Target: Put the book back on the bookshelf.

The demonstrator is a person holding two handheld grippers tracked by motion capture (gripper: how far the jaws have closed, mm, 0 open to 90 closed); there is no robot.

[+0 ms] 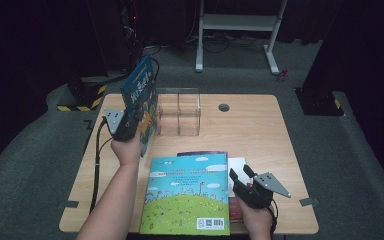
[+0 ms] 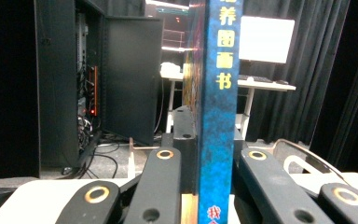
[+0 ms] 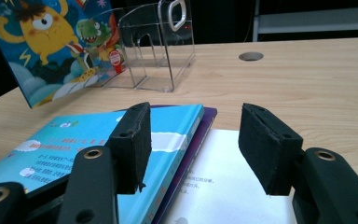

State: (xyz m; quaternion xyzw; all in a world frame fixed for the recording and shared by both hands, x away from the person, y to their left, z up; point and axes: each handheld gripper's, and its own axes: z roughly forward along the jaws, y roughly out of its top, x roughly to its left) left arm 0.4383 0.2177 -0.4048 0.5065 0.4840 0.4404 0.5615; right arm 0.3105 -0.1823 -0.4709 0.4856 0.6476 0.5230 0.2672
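Observation:
My left gripper [image 1: 132, 122] is shut on a blue picture book [image 1: 141, 95], held upright and tilted above the table's left side, next to a clear plastic book rack [image 1: 178, 112]. In the left gripper view the book's blue spine [image 2: 219, 107] stands vertical between the jaws. The right gripper view shows the book's cover with a yellow monster [image 3: 51, 42] beside the rack [image 3: 154, 46]. A stack of books lies flat at the front: a sky-and-grass cover [image 1: 187, 192] on top, a purple one [image 3: 200, 128] and a white one [image 3: 228, 182] beneath. My right gripper [image 1: 242, 172] is open over the stack's right edge.
The wooden table [image 1: 250, 130] has a round cable hole [image 1: 224, 107] at the back middle. A white desk frame [image 1: 237, 30] and dark cabinets stand beyond the table. Bare tabletop lies to the right of the rack and stack.

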